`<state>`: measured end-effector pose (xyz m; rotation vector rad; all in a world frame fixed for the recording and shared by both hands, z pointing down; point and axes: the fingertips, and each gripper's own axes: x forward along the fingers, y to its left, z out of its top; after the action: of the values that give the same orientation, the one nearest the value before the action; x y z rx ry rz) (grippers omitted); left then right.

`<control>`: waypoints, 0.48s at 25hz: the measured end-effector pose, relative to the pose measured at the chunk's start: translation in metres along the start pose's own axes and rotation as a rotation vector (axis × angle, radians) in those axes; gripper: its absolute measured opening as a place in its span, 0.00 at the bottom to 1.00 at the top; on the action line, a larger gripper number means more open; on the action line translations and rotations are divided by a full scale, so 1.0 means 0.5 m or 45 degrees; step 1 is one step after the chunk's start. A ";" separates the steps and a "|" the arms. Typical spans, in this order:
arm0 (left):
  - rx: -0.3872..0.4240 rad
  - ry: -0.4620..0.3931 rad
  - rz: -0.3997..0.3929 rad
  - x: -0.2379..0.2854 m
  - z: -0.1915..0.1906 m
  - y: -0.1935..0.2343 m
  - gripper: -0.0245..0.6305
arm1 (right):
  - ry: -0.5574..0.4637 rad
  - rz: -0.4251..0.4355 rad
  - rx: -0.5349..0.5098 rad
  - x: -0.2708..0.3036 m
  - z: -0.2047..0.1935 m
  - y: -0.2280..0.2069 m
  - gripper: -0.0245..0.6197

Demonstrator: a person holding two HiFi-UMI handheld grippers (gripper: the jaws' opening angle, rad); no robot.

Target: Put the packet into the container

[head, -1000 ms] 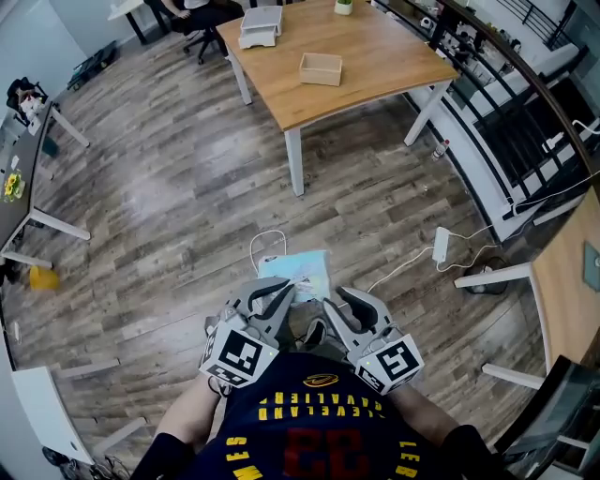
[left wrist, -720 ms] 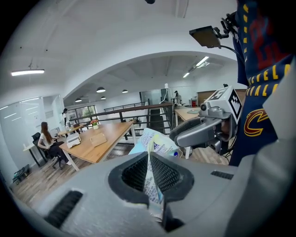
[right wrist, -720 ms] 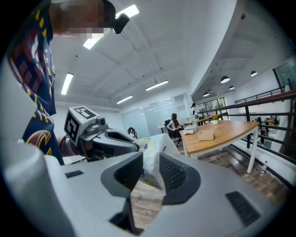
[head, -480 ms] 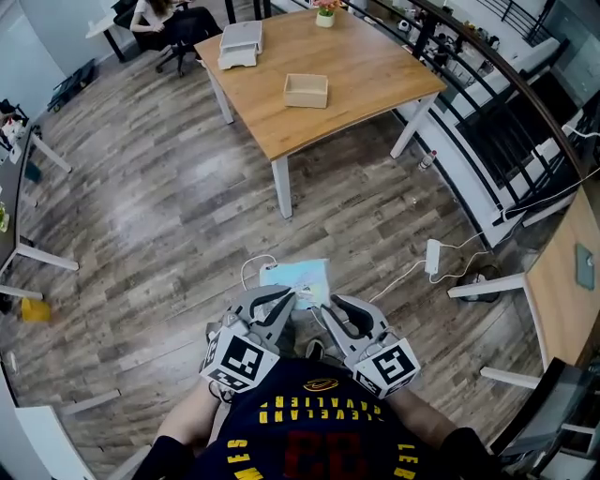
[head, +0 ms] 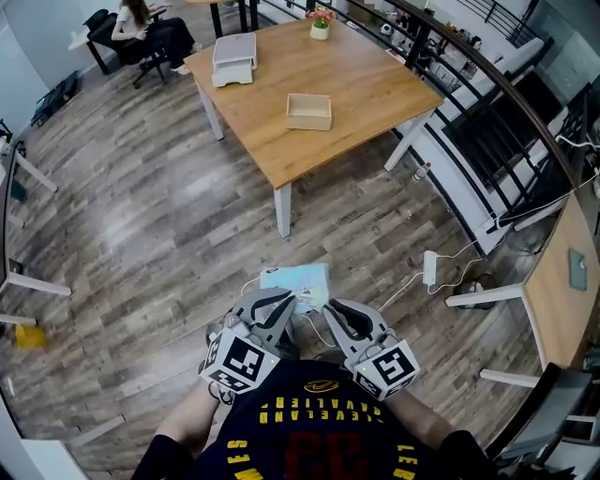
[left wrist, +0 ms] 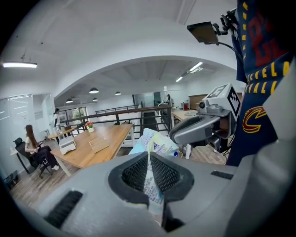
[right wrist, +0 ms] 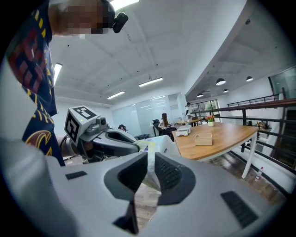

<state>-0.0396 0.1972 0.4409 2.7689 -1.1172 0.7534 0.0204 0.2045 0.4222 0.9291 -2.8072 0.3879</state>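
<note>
Pale blue and white, the packet (head: pixel 298 281) is hanging in the air just in front of the person's chest, above the grey wood-plank floor (head: pixel 141 216), with both grippers holding it. The left gripper (head: pixel 286 302) is clamping one edge: in its own view the thin printed film is sitting pinched between the black ribbed pads. The right gripper (head: pixel 330 309) is taking the opposite edge. Its jaws have just been closing with the packet between them, and in its own view the pads are now pressing on the film. The two grippers are pointing forward side by side, their marker cubes sitting close to the person's dark jersey (head: pixel 309 441).

The container (head: pixel 308 111), a shallow open-topped box of light wood, is sitting well apart from the packet, on the wooden table (head: pixel 375 84) farther ahead. A white stacked tray (head: pixel 233 58) and a small potted plant (head: pixel 320 25) are also standing on that table. A white power adapter (head: pixel 429 267) with its cable is lying on the floor to the right, and another person (head: pixel 141 28) is sitting on a chair beyond the table.
</note>
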 end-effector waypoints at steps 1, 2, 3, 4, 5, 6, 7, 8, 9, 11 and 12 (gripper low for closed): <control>0.002 -0.002 -0.005 0.000 -0.004 0.011 0.07 | 0.001 -0.009 0.008 0.012 0.000 -0.001 0.12; 0.003 -0.002 -0.009 0.001 -0.009 0.021 0.07 | 0.002 -0.017 0.018 0.023 -0.001 -0.001 0.12; 0.005 -0.001 -0.012 0.001 -0.013 0.030 0.07 | 0.002 -0.024 0.025 0.034 -0.002 -0.002 0.12; 0.005 0.001 -0.015 0.000 -0.017 0.039 0.07 | 0.002 -0.030 0.030 0.043 -0.001 -0.004 0.11; 0.003 0.003 -0.018 0.000 -0.021 0.048 0.07 | 0.002 -0.039 0.032 0.052 0.001 -0.006 0.11; -0.003 0.006 -0.019 0.000 -0.025 0.057 0.07 | 0.001 -0.050 0.034 0.059 0.005 -0.010 0.09; -0.012 0.009 -0.020 0.000 -0.028 0.066 0.07 | -0.003 -0.061 0.036 0.064 0.010 -0.014 0.09; -0.021 0.012 -0.019 0.001 -0.031 0.075 0.06 | -0.008 -0.070 0.038 0.069 0.015 -0.019 0.08; -0.029 0.013 -0.017 0.004 -0.032 0.083 0.07 | -0.011 -0.076 0.040 0.073 0.019 -0.024 0.08; -0.040 0.014 -0.013 0.012 -0.031 0.100 0.07 | -0.011 -0.081 0.045 0.084 0.024 -0.034 0.07; -0.044 0.015 -0.012 0.016 -0.029 0.108 0.07 | -0.011 -0.080 0.048 0.091 0.026 -0.039 0.07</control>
<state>-0.0764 0.1558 0.4507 2.7359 -1.1034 0.7409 -0.0046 0.1600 0.4241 1.0264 -2.7793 0.4311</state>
